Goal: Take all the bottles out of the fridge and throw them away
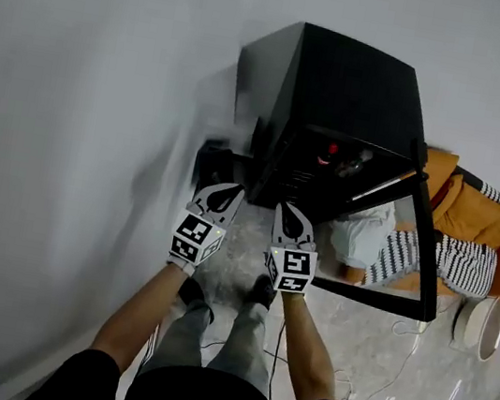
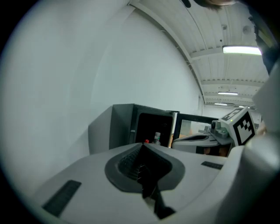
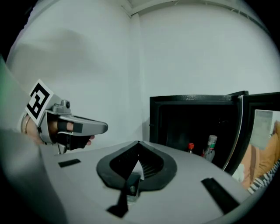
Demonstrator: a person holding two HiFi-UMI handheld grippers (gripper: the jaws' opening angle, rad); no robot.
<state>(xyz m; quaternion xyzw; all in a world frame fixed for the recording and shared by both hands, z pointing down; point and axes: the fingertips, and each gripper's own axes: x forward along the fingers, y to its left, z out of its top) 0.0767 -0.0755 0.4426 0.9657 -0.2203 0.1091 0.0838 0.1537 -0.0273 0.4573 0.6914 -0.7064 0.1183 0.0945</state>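
Note:
A black fridge [image 1: 343, 96] stands against the white wall with its glass door [image 1: 415, 260] swung open to the right. Inside it I see a red-capped bottle [image 1: 333, 148] and, beside it, a clear bottle [image 1: 356, 163]. Both show in the right gripper view too, the red-capped bottle [image 3: 190, 148] left of the clear bottle [image 3: 211, 146]. My left gripper [image 1: 225, 192] and right gripper [image 1: 290, 211] are held side by side in front of the fridge, short of its opening. The jaws of the left gripper [image 2: 142, 143] and of the right gripper [image 3: 138, 142] meet at the tips with nothing between them.
A person in an orange top and striped clothing [image 1: 472, 232] sits behind the open door at the right. A round white object [image 1: 480, 326] and thin cables [image 1: 394, 361] lie on the pale floor. The wall [image 1: 74, 117] fills the left side.

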